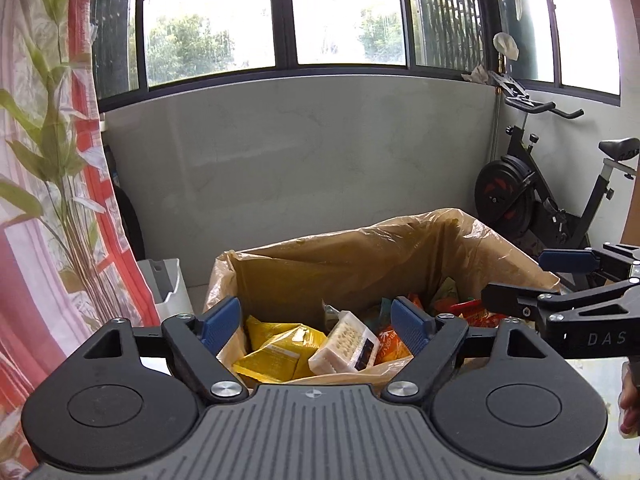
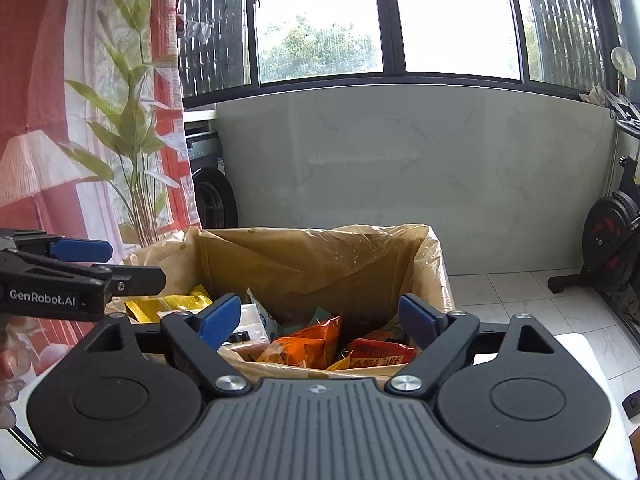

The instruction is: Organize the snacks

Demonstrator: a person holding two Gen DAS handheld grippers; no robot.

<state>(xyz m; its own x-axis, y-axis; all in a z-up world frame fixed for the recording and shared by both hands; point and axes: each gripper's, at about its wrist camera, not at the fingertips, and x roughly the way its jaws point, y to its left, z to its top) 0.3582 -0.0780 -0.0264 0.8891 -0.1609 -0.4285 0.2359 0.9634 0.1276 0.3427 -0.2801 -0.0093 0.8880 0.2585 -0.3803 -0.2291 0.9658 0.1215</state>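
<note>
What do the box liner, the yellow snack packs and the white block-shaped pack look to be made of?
Box liner: thin translucent tan plastic film, by its wrinkles and sheen. Yellow snack packs: glossy printed film, probably plastic or foil laminate, with crimped edges. White block-shaped pack: seemingly clear wrap over pale biscuits or wafers; uncertain.

Home, enclosed balcony or laundry corner. Wide dark-framed windows (image 1: pixel 344 16) over grey half-wall (image 1: pixel 296 152), trees outside. Exercise bike (image 1: pixel 532 196) parked in right corner on pale floor tiles (image 2: pixel 516 292). Front-loading washing machine (image 2: pixel 210 188) at left, tall leafy plant (image 2: pixel 132 120) just beside it. Red-and-white patterned curtain (image 1: pixel 24 240) at left edge. Bag-lined box (image 2: pixel 320 256) of snack packets in foreground. Domestic clutter, no workshop or shop fittings.
</note>
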